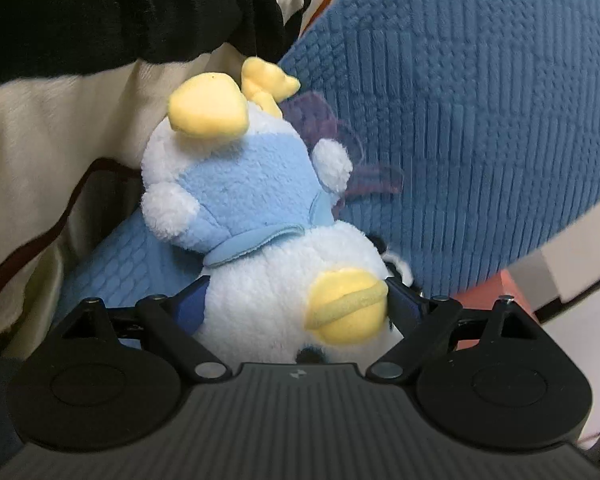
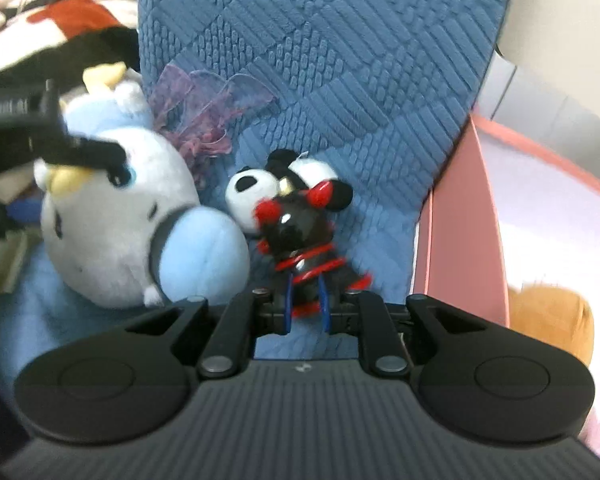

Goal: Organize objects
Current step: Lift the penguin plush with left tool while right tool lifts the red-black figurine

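Note:
A white and light-blue duck plush (image 1: 256,216) with yellow feet and beak lies upside down on a blue quilted cushion (image 1: 460,120). My left gripper (image 1: 296,300) is shut on its white head, a blue pad on each side. The same plush (image 2: 132,216) shows at the left of the right wrist view, with the left gripper's black fingers (image 2: 80,148) across it. My right gripper (image 2: 306,304) is shut on a black and red figure (image 2: 304,240) with red rings. A small panda plush (image 2: 252,192) lies just behind the figure.
A pink box (image 2: 460,220) with a white inside stands at the right, an orange-brown plush (image 2: 548,320) inside it. A purple ribbon (image 2: 200,120) lies on the cushion. Cream, black, orange and red checked bedding (image 1: 100,20) is piled at the left.

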The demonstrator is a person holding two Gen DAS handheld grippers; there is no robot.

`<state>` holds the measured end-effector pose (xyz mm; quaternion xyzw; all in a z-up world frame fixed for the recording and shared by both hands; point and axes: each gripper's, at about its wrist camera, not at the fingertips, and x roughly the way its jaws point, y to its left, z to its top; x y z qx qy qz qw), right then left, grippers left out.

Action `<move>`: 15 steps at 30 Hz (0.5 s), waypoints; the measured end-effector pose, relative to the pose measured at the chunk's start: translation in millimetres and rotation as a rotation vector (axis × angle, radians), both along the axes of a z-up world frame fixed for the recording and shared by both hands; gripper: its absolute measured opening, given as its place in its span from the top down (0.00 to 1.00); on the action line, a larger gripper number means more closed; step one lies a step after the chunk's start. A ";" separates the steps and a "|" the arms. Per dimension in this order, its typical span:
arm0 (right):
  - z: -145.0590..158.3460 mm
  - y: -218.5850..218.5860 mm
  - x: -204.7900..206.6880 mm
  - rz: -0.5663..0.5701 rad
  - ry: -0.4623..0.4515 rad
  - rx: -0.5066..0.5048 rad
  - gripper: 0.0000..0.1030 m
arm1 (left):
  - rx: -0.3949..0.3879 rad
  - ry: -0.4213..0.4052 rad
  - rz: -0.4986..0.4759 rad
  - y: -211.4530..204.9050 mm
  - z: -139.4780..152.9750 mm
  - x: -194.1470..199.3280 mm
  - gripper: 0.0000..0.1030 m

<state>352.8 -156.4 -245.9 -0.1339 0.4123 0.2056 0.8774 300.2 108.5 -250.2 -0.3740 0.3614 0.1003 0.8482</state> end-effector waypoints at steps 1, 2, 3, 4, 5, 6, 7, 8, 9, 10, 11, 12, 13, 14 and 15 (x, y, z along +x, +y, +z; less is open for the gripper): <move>4.4 -1.6 -2.2 0.014 -0.004 0.019 0.83 | 0.007 0.012 -0.008 -1.8 2.2 -4.8 0.11; 7.8 -2.7 -4.8 0.027 -0.018 0.028 0.83 | 0.008 0.018 -0.014 -3.3 5.4 -10.9 0.11; 11.1 -3.3 -5.0 0.027 -0.035 0.026 0.81 | 0.007 0.017 -0.016 -3.9 8.8 -15.7 0.11; 12.5 -4.7 -4.6 0.014 -0.041 0.025 0.78 | 0.007 0.014 -0.017 -4.0 11.5 -19.4 0.12; 13.7 -7.1 -1.6 -0.009 -0.028 0.032 0.77 | 0.013 0.014 -0.021 -4.2 14.6 -21.6 0.12; 14.8 -9.5 1.4 -0.031 -0.009 0.046 0.77 | 0.024 0.022 -0.026 -5.1 17.3 -21.6 0.12; 15.8 -11.6 5.7 -0.048 0.011 0.067 0.76 | 0.037 0.033 -0.034 -6.1 19.9 -20.6 0.12; 15.9 -13.3 9.9 -0.057 0.024 0.085 0.73 | 0.052 0.035 -0.042 -8.7 21.9 -18.9 0.11; 14.8 -14.1 15.1 -0.063 0.037 0.098 0.63 | 0.067 0.036 -0.048 -9.5 22.8 -18.9 0.11; 11.9 -14.1 19.1 -0.071 0.048 0.101 0.55 | 0.073 0.043 -0.051 -8.9 21.3 -15.8 0.11; 8.6 -13.8 23.3 -0.080 0.056 0.101 0.55 | 0.068 0.051 -0.057 -8.6 19.6 -12.1 0.10; 6.4 -12.4 26.0 -0.084 0.060 0.095 0.55 | 0.057 0.059 -0.060 -8.3 17.8 -10.5 0.10; 3.3 -10.3 29.2 -0.074 0.061 0.085 0.54 | 0.042 0.061 -0.064 -8.3 15.6 -9.7 0.10; -0.1 -6.8 33.5 -0.059 0.063 0.071 0.53 | 0.016 0.060 -0.070 -6.2 13.3 -8.1 0.08; -2.7 -3.6 37.2 -0.047 0.068 0.055 0.49 | -0.013 0.054 -0.076 -4.4 11.6 -6.7 0.07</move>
